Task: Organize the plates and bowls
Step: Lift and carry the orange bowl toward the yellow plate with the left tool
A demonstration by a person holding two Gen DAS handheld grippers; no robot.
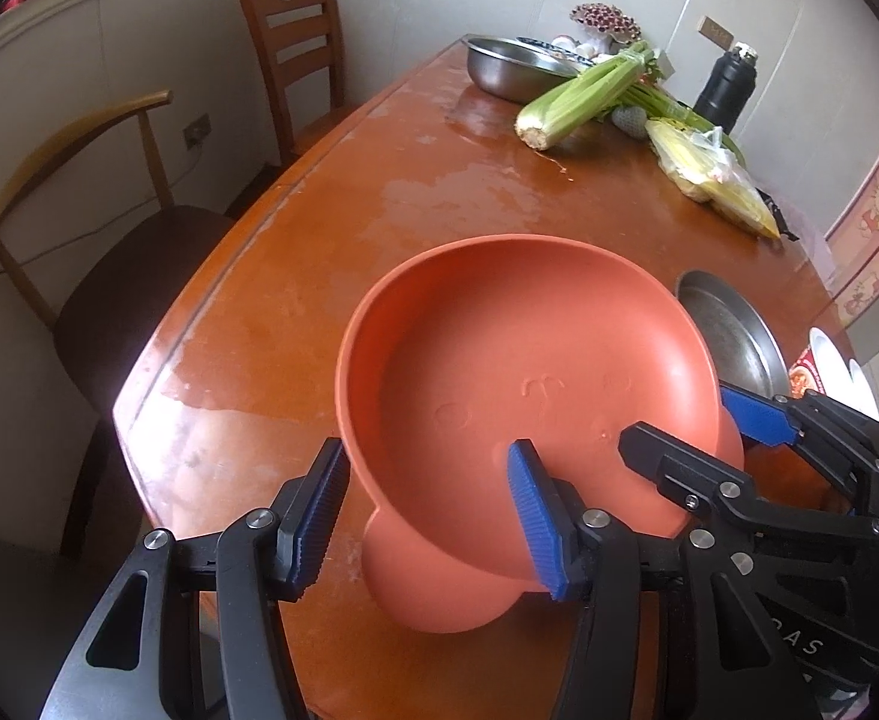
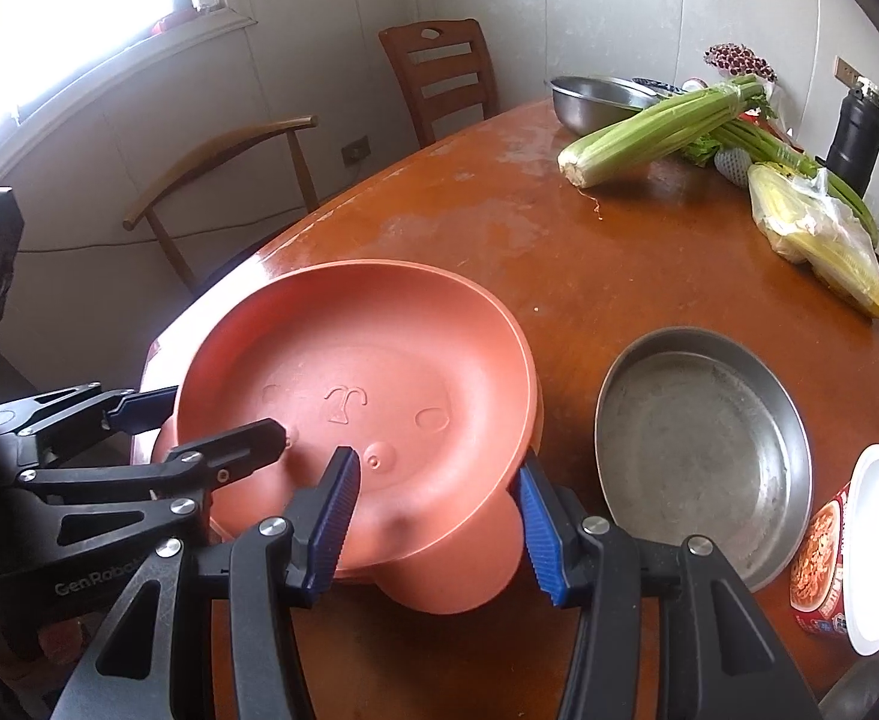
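Note:
An orange plate [image 1: 499, 348] with a moulded animal face and two round ears is tilted over the near part of the wooden table [image 1: 331, 198]. My left gripper [image 1: 427, 516] is shut on its near left rim, at one ear. One finger lies inside the dish and the other outside. My right gripper [image 2: 436, 522] is shut on the plate [image 2: 349, 348] at the other ear in the same way. Each gripper shows in the other's view, the right gripper [image 1: 685, 426] and the left gripper [image 2: 223, 414], both straddling the rim. A steel pan [image 2: 703, 456] lies just right of the plate.
A white-lidded noodle cup [image 2: 829, 558] stands at the table's right edge. At the far end are a steel bowl [image 2: 595, 102], celery [image 2: 649, 132], a bag of yellow corn [image 2: 823, 240] and a black bottle [image 2: 856, 138]. Two chairs [image 1: 295, 54] stand left of the table.

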